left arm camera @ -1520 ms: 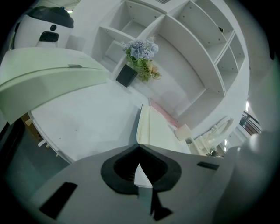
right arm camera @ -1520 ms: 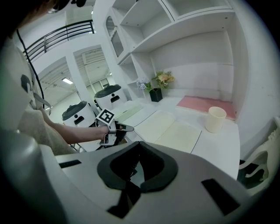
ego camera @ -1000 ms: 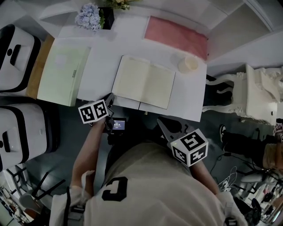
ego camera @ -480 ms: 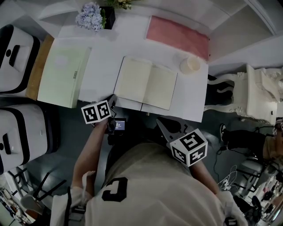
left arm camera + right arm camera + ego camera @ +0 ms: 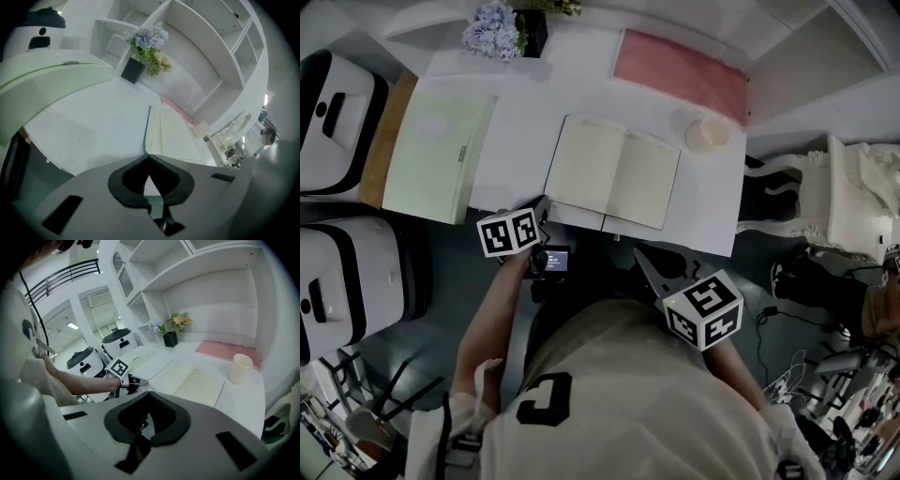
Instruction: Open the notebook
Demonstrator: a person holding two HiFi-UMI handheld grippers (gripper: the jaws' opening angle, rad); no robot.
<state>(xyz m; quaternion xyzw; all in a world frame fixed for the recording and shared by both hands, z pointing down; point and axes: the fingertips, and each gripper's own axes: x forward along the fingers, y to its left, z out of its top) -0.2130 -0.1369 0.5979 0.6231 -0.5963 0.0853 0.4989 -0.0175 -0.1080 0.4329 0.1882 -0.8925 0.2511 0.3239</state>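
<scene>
Two claws: I see the left claw (image 5: pixel 540 207) and the right claw (image 5: pixel 644 262) both pinched shut, tips meeting, gripping nothing.
Notebook: the notebook (image 5: pixel 614 173) lies open and flat on the desk (image 5: pixel 516 131), cream pages up.
Left side: my left claw's tip sits just beside its near left corner.
Right side: my right claw hangs off the desk's near edge, apart from the notebook.
Edges: the notebook's near edge runs close to the desk's near edge.
Room: bare desk separates the notebook from the green folder (image 5: pixel 436 155) on its left; a cup (image 5: pixel 706 136) stands near its far right corner.
</scene>
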